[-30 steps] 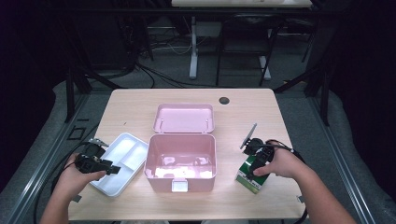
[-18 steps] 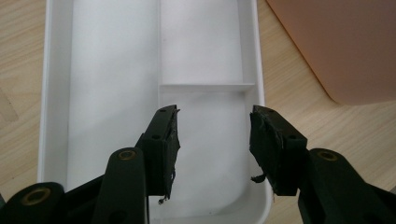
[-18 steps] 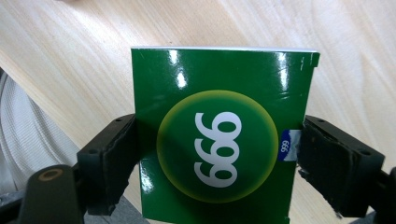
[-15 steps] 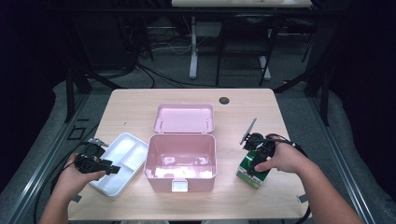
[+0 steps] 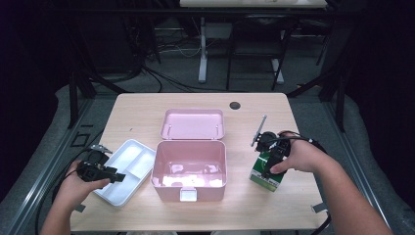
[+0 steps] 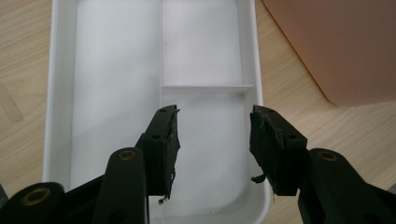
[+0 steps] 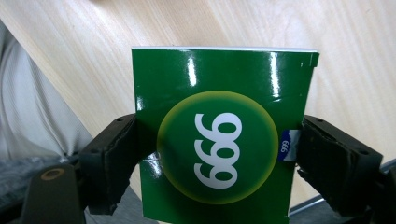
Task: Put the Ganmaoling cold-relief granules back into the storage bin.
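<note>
A green box printed with "999" sits between the pads of my right gripper, which press on its two sides. From above, that green box hangs just over the table's right side under my right gripper. My left gripper stands open over a white divided tray, nothing between its fingers. In the high view the left gripper rests at the near edge of the white tray. A pink case stands open mid-table, lid laid back.
The wooden table has a black round cable hole near its far edge. Some small items lie in the pink case. Black frame legs and cables stand on the floor beyond the table.
My right gripper has lifted the green box upward off the table. The left gripper has stayed over the tray.
</note>
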`<move>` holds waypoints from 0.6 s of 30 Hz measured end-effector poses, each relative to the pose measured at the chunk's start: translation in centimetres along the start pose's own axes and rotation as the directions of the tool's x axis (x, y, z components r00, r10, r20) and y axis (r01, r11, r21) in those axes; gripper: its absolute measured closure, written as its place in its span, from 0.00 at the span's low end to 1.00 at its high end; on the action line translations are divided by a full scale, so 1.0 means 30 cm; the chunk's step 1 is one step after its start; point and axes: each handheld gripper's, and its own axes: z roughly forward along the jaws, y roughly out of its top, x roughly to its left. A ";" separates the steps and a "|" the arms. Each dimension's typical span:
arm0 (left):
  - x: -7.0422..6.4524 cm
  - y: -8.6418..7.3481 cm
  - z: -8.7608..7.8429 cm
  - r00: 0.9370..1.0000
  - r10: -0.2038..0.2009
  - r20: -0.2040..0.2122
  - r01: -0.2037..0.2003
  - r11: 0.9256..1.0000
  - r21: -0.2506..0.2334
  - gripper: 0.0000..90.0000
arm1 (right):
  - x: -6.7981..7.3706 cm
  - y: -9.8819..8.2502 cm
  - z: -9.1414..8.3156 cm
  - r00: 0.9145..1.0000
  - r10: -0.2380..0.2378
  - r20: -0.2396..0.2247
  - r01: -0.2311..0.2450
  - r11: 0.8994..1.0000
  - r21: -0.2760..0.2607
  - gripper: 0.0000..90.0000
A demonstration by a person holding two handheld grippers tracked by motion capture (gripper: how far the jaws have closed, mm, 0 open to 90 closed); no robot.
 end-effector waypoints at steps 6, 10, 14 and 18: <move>0.000 0.000 -0.001 1.000 -0.002 0.002 0.002 1.000 -0.004 0.58 | 0.011 0.021 -0.052 0.993 -0.117 0.031 0.118 0.993 -0.006 0.19; 0.004 -0.001 -0.004 1.000 -0.002 0.004 0.002 1.000 -0.007 0.58 | 0.024 0.038 -0.071 0.980 -0.192 0.045 0.193 0.981 -0.013 0.19; 0.006 -0.003 -0.007 1.000 -0.003 0.004 0.003 1.000 -0.008 0.58 | 0.040 0.066 -0.091 0.968 -0.249 0.041 0.250 0.968 -0.025 0.19; 0.007 -0.004 -0.003 1.000 -0.007 0.007 0.007 1.000 -0.009 0.58 | 0.050 0.095 -0.109 0.960 -0.279 0.038 0.279 0.960 -0.016 0.19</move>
